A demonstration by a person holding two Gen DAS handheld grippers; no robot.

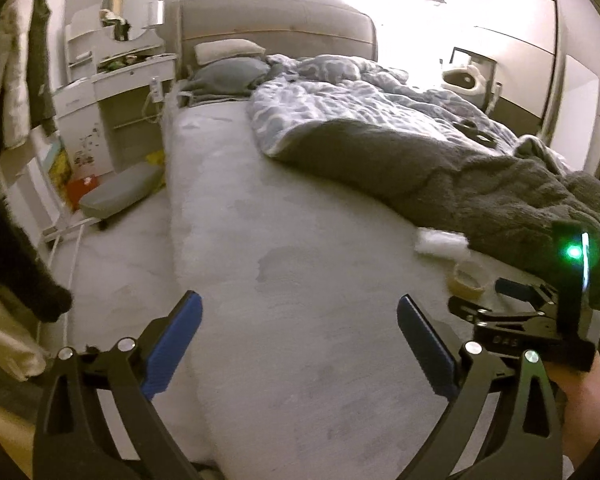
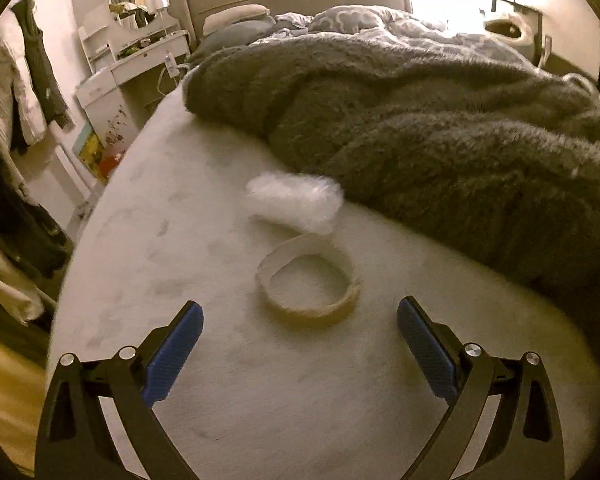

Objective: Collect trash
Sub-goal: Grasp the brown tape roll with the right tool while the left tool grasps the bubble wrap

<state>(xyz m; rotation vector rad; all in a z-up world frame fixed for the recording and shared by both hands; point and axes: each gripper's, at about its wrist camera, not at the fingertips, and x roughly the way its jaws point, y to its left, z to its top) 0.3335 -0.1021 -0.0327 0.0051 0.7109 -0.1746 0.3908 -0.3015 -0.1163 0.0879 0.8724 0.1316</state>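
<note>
Far to the left of the left gripper (image 1: 299, 334), dark and pale clothes (image 1: 18, 80) hang along the wall. Beyond them stands a white dressing table (image 1: 134, 70) with a round mirror (image 1: 130, 8), and a grey cushioned stool (image 1: 120, 192) sits on the floor beside the bed. The left gripper hangs wide open and empty over the near edge of the pale grey mattress (image 1: 260, 260). Ahead of it lie two pillows (image 1: 228, 64) against the padded headboard (image 1: 276, 28). To its right a patterned blue-grey duvet (image 1: 340, 96) and a dark fuzzy blanket (image 1: 480, 192) are bunched up.

The right gripper (image 2: 300, 338) is spread wide too, holding nothing, low above the mattress. Just ahead, between its fingers, an empty cardboard tape ring (image 2: 308, 280) lies flat on the sheet. A crumpled piece of white bubble wrap (image 2: 294, 200) rests just beyond the ring, touching or nearly touching it, at the blanket's edge. From the left camera both pieces sit to the right, in front of the right gripper (image 1: 480, 300). Bright light washes out the far right corner.
</note>
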